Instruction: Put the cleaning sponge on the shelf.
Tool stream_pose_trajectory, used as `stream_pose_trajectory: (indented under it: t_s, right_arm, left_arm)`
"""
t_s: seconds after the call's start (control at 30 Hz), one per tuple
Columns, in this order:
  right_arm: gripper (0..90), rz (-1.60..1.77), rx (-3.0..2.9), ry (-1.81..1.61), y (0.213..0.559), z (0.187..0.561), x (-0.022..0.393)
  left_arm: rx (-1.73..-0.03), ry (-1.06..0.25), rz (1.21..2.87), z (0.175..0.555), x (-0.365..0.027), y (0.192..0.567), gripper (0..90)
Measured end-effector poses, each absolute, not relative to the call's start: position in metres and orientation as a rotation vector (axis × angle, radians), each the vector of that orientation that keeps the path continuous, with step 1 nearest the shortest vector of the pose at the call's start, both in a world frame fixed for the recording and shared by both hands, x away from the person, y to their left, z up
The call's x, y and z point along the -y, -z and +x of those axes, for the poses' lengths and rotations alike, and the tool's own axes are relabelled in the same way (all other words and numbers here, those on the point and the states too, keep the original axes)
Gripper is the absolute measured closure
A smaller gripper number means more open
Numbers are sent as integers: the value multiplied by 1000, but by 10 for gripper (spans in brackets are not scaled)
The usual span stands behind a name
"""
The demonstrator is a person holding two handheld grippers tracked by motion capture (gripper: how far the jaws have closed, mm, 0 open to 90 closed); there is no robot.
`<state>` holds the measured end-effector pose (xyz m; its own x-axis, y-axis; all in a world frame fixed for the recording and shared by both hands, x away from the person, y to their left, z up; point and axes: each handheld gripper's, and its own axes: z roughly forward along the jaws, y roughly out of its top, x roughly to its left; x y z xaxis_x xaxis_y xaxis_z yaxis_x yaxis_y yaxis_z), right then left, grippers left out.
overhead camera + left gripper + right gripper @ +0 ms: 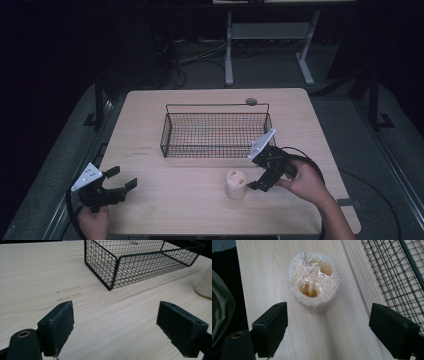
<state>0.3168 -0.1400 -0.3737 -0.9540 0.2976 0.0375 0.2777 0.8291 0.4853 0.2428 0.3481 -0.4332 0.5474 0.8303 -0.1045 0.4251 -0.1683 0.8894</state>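
Near the front edge of the table [150,210], a pale loofah piece [236,184] stands upright on its end, its two hollow channels facing up in the right gripper view [314,291]. Just beside it, on its right, the right gripper [256,186] hovers with its jaws spread wide and nothing between them; in its own view [328,327] the loofah sits just ahead of the gap, not touched by either jaw. Whether the jaw tips rest on the wood is hard to tell from above. Behind the loofah sits a black wire basket [167,132], its mesh wall at the upper right of the right gripper view [392,270]. Well apart, at the table's front left corner, the left gripper [122,180] is likewise released and holding nothing, its jaws [115,330] pointing across bare wood toward the basket's near corner [111,277].
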Motion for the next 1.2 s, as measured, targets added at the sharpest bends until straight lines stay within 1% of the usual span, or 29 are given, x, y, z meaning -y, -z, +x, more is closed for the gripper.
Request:
stream_pose_trajectory:
  t_s: [0.83,1.2]
  right_arm:
    - [152,351,-3034,-747,377,323,103]
    - [152,345,-3063,-717,386,328,96]
  left_arm:
    - [-1046,-505,1784,243,-349,433,138]
    - [-1045,-506,1780,243,-350,433,138]
